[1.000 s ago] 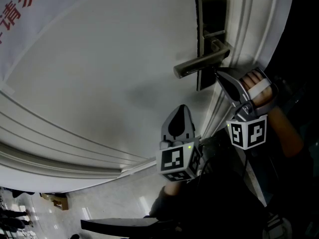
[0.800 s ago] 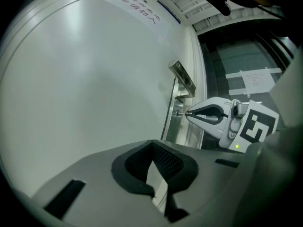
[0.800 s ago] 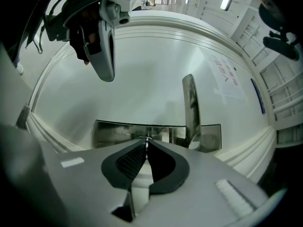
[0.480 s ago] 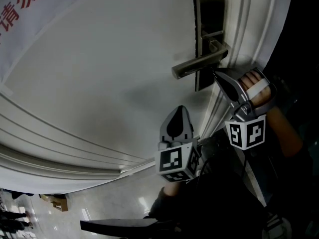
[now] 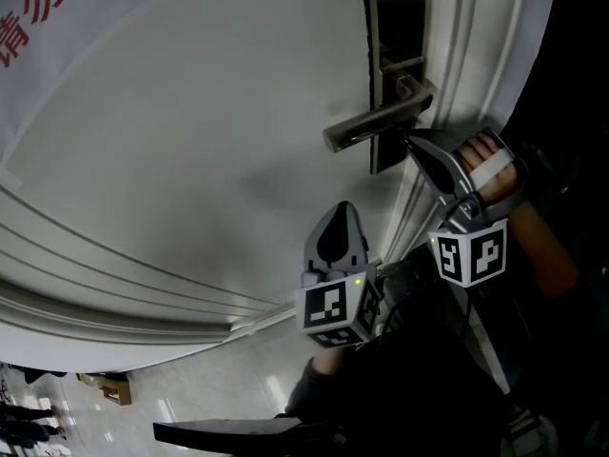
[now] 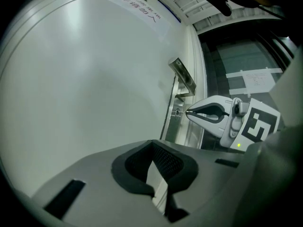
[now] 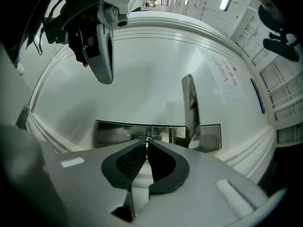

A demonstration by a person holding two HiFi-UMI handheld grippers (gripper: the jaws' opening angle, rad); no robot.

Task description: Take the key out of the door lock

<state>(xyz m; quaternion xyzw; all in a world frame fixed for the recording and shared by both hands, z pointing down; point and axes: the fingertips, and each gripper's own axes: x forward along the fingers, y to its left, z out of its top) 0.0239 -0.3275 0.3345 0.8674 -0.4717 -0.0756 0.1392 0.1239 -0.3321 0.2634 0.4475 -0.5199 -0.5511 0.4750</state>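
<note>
The right tool (image 7: 147, 142) pinched what seemed the key (image 6: 178, 112) in the lock (image 7: 113, 134), ready for pulling; the left tool (image 6: 152, 144) hung closed, empty.

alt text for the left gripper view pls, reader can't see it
The right gripper has its tongs closed on the key, which sits in the lock plate at the edge of a white door, below the lever handle. The left gripper, tongs shut and empty, fills the foreground.
</note>
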